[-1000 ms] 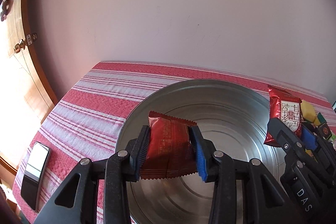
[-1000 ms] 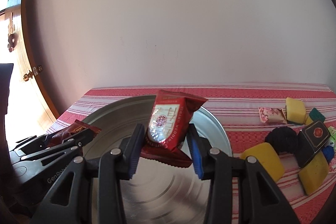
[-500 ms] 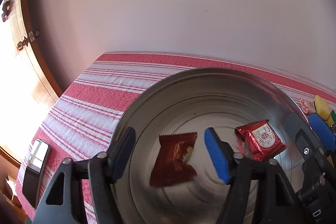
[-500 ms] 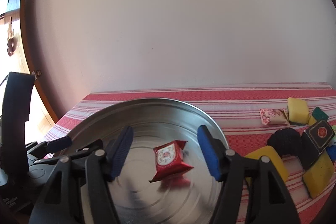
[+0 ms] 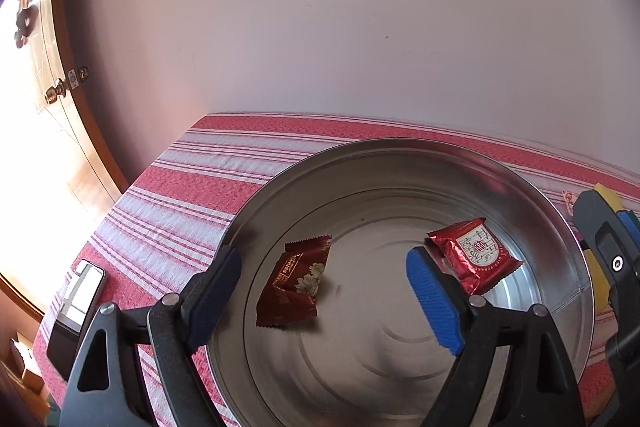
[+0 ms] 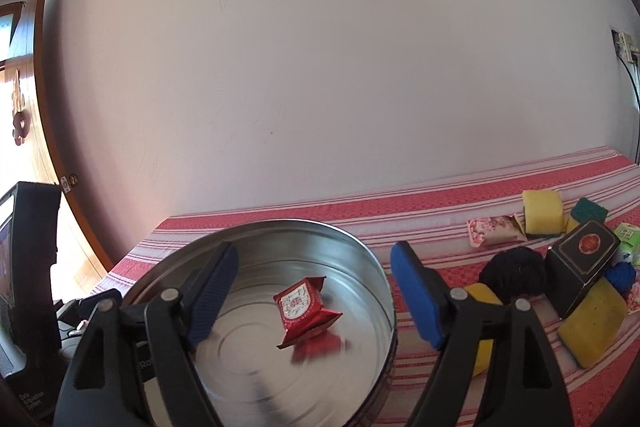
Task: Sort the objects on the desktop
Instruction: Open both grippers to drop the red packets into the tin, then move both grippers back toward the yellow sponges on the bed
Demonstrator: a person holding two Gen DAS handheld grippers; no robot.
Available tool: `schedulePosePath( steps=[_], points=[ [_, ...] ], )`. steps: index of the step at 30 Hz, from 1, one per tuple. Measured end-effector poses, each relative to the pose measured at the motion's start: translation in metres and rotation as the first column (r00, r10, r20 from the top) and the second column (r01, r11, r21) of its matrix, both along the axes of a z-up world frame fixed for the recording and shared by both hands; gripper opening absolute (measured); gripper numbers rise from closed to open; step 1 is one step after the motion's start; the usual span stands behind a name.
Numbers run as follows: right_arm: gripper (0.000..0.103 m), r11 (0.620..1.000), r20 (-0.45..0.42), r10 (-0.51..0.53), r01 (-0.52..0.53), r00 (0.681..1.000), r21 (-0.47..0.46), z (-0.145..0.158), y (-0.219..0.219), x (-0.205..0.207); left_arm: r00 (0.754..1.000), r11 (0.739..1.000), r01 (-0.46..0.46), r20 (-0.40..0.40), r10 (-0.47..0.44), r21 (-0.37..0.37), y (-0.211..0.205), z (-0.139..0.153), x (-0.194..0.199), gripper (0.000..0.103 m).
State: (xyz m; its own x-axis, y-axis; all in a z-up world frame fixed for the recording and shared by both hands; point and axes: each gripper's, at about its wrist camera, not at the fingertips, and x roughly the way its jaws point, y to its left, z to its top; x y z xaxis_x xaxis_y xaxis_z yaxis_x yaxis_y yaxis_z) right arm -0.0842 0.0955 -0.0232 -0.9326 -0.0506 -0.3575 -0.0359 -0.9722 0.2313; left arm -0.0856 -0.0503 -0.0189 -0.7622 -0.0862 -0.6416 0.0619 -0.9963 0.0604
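both packets down in the tin

my left gripper [image 5: 324,291] stands wide over the round metal tin [image 5: 400,163]; its jaws have just been opening and nothing is pressed between them. the dark red snack packet [image 5: 294,285] lies flat on the tin floor, apart from both pads. my right gripper [image 6: 314,291] is wide too, jaws just opened, empty. the red packet with the white label [image 6: 304,307] rests on the tin bottom, tilted, toward the right side of the tin in the left view. on the striped red cloth [image 6: 420,207] to the right sit yellow sponges [image 6: 542,211], a black yarn ball [image 6: 514,273], a dark box [image 6: 582,261] and a floral packet [image 6: 494,231]. a phone [image 5: 76,307] lies left of the tin.
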Motion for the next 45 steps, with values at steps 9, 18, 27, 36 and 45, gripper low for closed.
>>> schedulePosePath(
  steps=[9,18,27,36,45],
  points=[
    [0.08,0.996,0.012,-0.084,0.083,0.996,0.017,-0.004,0.02,0.011,0.998,0.997,0.063,-0.028,-0.062,0.048,0.021,-0.007,0.019,0.086],
    [0.08,0.99,0.023,-0.144,0.144,0.989,-0.005,-0.008,0.044,0.025,0.987,0.988,0.148,-0.074,-0.145,0.034,0.055,-0.004,0.042,0.086],
    [0.08,0.983,-0.002,-0.182,0.182,0.983,-0.011,-0.004,0.063,0.046,0.971,0.973,0.228,-0.086,-0.224,0.033,0.081,-0.003,0.055,0.086],
    [0.08,0.973,0.012,-0.229,0.229,0.973,0.003,-0.006,0.087,0.074,0.945,0.948,0.319,-0.082,-0.316,0.025,0.117,0.0,0.074,0.086],
    [0.08,0.944,0.08,-0.33,0.33,0.941,0.013,-0.011,0.135,0.112,0.914,0.913,0.405,-0.052,-0.403,0.042,0.152,-0.006,0.081,0.086]
  ],
)
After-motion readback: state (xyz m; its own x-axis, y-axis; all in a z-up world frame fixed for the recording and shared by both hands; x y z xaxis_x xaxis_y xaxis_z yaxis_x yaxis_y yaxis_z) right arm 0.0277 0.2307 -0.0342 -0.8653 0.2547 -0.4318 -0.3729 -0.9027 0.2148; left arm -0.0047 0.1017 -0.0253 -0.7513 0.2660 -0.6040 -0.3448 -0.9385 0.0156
